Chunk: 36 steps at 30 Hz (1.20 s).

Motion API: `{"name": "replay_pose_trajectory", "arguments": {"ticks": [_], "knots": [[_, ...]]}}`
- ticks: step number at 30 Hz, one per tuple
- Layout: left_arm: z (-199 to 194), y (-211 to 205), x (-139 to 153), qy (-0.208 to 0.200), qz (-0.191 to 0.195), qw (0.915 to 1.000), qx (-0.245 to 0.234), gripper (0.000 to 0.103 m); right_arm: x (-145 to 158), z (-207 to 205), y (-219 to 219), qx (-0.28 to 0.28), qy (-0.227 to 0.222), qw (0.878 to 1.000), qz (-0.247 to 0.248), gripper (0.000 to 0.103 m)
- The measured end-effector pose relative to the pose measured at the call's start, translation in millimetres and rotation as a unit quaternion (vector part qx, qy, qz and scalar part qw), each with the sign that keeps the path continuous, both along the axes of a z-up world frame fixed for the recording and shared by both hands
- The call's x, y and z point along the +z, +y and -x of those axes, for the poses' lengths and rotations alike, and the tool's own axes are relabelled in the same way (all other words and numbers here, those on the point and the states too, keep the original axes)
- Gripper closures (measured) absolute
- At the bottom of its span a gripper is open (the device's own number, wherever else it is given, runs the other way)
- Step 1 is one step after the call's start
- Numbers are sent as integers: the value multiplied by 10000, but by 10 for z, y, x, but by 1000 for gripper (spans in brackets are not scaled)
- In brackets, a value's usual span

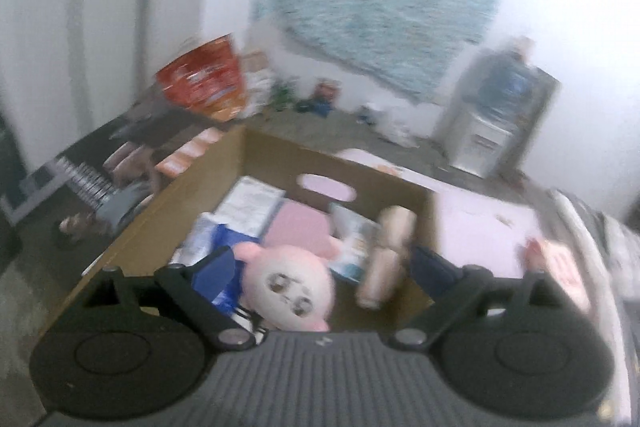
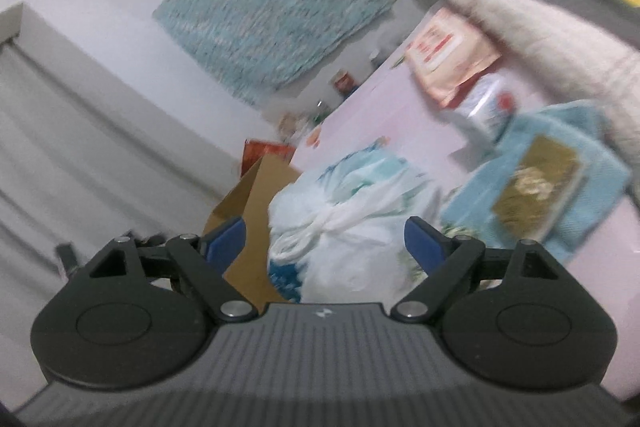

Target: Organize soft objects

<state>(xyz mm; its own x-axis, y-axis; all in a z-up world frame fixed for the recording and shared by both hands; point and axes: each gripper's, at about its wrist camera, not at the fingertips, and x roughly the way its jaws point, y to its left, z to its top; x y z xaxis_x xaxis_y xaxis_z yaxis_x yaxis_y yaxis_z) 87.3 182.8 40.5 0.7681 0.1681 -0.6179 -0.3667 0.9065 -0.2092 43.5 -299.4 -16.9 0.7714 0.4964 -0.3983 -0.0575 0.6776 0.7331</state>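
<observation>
Left gripper [image 1: 324, 267]: jaws spread wide, empty; plush [image 1: 290, 287] lies below in box [image 1: 192, 187]. Right gripper [image 2: 324, 243]: spread, empty; bag [image 2: 344, 223] between fingers, untouched.

Box [image 1: 264, 163]: we find it on the floor, beside the bed [image 1: 484, 223].
In box: plush [image 1: 290, 287] nearest us, roll [image 1: 386, 255] to its right, packets [image 1: 248, 203] behind.
Left of box: books [image 1: 86, 179] on the floor.
Behind box: dispenser [image 1: 496, 119] by the wall.
On bed: we see a bag [image 2: 352, 211] nearest the box [image 2: 256, 211], towel [image 2: 536, 183] to its right, pack [image 2: 452, 55] beyond.
</observation>
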Motion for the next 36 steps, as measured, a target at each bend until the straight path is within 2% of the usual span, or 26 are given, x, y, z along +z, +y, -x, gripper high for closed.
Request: {"name": "replay_pose_trajectory", "arguments": {"ticks": [5,10,13,19,23,28,33,36], "knots": [[254,-531,134,-272,-405,9952,-847,6,18,215,-258,-464,-114,9988,52,16],[479,-1027,161,-489,-451,9854,-1567,5,-14,394,-451,-760,-166,9969,79,16],[562,-1307,121,-510,-478,9772,-2003,5,-70,481,-531,-867,-170,9961,40,16],[696,-1863,-49,-568,-785,9583,-2689,4,-207,612,-619,-959,-137,9953,-13,16],[703,-2226,-243,-436,-745,9439,-3187,4,-302,689,-672,-995,-46,9950,-23,18],[696,-2683,-561,-171,-880,9197,-3821,5,-452,753,-680,-966,177,9951,87,28],[610,-3027,-879,81,-909,8969,-4327,6,-630,673,-642,-914,456,9946,203,50],[531,-3187,-1028,155,-945,8836,-4583,8,-728,575,-622,-951,631,9930,299,58]]}}
